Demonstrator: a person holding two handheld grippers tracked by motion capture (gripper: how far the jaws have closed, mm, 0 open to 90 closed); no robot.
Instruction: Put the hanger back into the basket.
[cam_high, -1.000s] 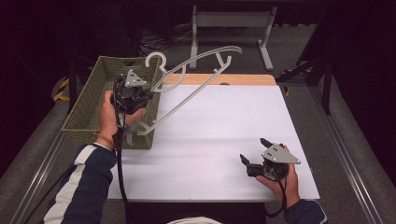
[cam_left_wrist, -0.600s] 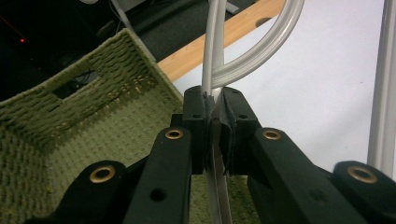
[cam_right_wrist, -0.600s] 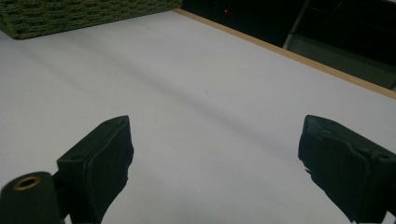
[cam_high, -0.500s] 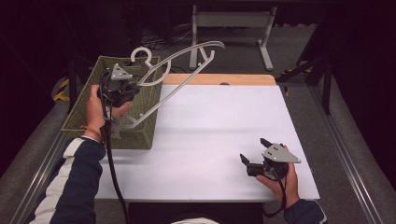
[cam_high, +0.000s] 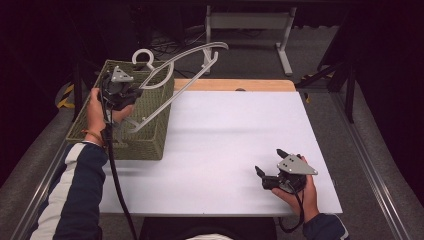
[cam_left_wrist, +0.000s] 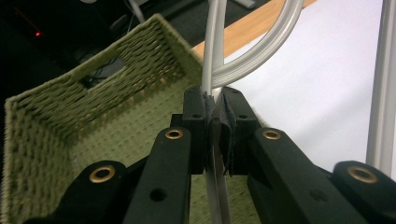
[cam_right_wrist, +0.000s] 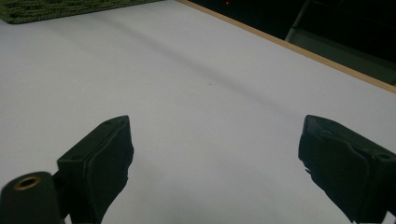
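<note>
Beside the white table (cam_high: 225, 145), the woven basket (cam_high: 150, 135) is olive green. Over the basket, the clothes hanger (cam_high: 175, 95) is pale silver-grey; the left gripper (cam_high: 131, 95) is black (grey plate on top). The table's far edge is light wood.

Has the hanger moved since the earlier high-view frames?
Yes. The hanger, clamped in the left gripper, has shifted left and farther back against the green basket; its hook now sits over the basket's far rim.

Dim lab: white-topped table (cam_high: 235, 150), floor cables (cam_high: 170, 47).
</note>
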